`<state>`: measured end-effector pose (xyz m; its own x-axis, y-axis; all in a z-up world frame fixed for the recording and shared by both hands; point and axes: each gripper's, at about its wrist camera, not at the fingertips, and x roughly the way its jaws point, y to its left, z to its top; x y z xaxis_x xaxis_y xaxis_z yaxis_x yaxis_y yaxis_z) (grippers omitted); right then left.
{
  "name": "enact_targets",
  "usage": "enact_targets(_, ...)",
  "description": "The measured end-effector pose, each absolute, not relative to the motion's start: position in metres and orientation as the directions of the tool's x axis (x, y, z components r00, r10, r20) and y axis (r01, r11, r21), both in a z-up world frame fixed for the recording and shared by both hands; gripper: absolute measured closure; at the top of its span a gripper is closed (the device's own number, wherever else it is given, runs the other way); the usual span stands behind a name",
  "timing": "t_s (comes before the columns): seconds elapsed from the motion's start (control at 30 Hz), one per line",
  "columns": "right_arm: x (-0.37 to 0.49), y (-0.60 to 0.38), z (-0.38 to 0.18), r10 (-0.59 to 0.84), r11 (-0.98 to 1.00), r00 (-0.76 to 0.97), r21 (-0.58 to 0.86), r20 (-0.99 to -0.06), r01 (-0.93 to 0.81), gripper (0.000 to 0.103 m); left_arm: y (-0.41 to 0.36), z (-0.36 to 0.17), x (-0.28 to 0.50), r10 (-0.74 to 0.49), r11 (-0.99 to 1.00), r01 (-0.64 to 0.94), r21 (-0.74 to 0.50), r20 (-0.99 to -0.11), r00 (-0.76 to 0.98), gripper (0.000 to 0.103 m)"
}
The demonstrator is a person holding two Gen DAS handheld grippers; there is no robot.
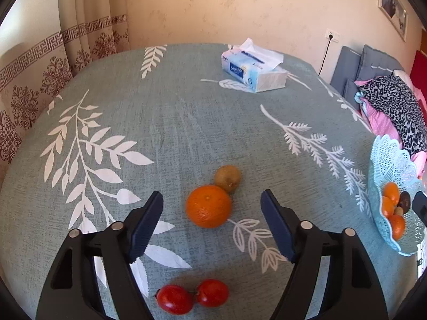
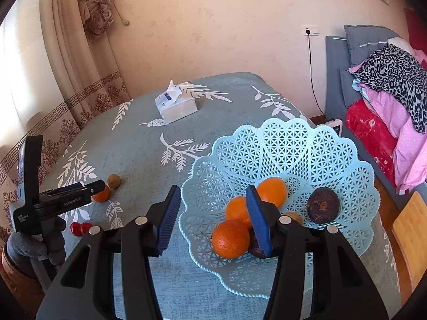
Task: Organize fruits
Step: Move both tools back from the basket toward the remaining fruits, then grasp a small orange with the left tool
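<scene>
Clearly the left gripper point(image 1: 212, 202) is hanging nearer, fingers spread wide, the round orange tangerine point(image 1: 208, 206) sitting dead ahead between them on the teal leaf-print tablecloth point(image 1: 165, 133); the right gripper point(image 2: 212, 204) is gaping empty over the pale-blue lattice plastic basket point(image 2: 315, 144).

Kiwi point(image 1: 227, 178) behind orange point(image 1: 208, 206); tomatoes point(image 1: 192, 296) in front.

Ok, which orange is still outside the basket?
The orange on the tablecloth between the open left gripper fingers, touching the kiwi. The other three already lie in the light blue basket.
</scene>
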<state>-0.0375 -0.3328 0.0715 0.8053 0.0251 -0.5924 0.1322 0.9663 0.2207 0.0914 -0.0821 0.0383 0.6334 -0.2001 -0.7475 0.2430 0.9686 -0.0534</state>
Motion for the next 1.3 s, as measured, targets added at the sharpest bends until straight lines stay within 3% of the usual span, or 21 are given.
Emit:
enact_targets(0.3,-0.025,-0.305,0.069,0.062,0.976,0.791,0.202,-0.609,0.078,0.051,-0.079,0.018,0.107,-0.216,0.965,0.248,-0.083,-0.788,0.577,0.044)
enact_targets(0.53,-0.014,-0.282,0.069,0.091,0.982,0.777,0.185,-0.623,0.034,0.051,-0.078,0.013,0.11,-0.257,0.955,0.272,-0.116,-0.78,0.57,0.063)
enact_targets(0.9,0.002,-0.243,0.059,0.161,0.982,0.735,0.181,-0.659,-0.053,0.051,-0.052,0.037,0.102,-0.285,0.956,0.241,-0.167,-0.717,0.636,0.064)
enact_targets(1.3,0.036,-0.197,0.046,0.237,0.971,0.674,0.18,-0.7,-0.155,0.05,-0.015,0.061,0.093,-0.218,0.976,0.149,-0.16,-0.651,0.727,0.063)
